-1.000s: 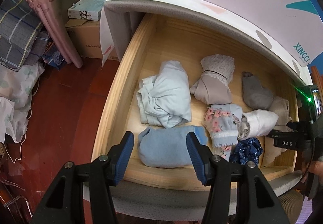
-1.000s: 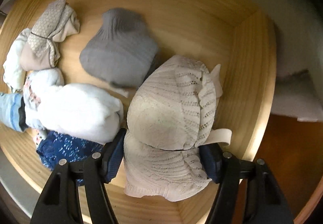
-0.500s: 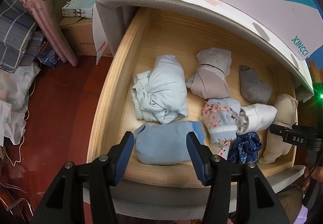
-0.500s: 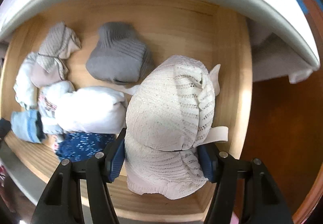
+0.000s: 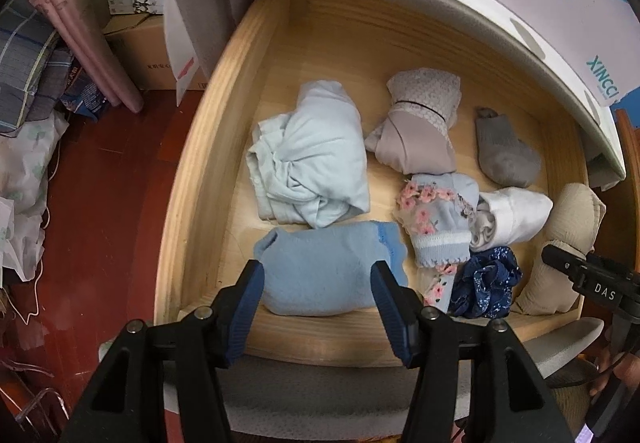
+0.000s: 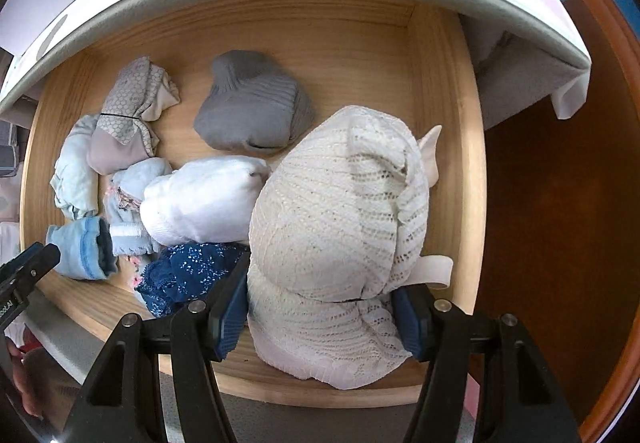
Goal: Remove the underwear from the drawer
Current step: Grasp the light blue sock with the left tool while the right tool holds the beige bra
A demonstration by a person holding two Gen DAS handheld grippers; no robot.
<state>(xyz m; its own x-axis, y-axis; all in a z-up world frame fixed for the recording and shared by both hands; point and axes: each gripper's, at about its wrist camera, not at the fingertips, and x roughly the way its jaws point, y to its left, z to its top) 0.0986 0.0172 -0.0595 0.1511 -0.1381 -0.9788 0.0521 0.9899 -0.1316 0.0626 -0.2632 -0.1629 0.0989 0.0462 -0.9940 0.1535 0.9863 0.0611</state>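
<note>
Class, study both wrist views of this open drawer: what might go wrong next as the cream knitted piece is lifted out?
1. The right gripper pinches only the lower part of the cream knitted underwear; it may slip free.
2. Its loose strap could snag the wooden drawer wall.
3. The left gripper jaws are opening over the light blue fleecy bundle, so it stays put.

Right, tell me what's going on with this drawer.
A person holding a gripper in each hand is emptying the wooden drawer. The right gripper is clamped on a cream lace bundle. The left gripper, its jaws opening, straddles a light blue bundle lying in the drawer.
</note>
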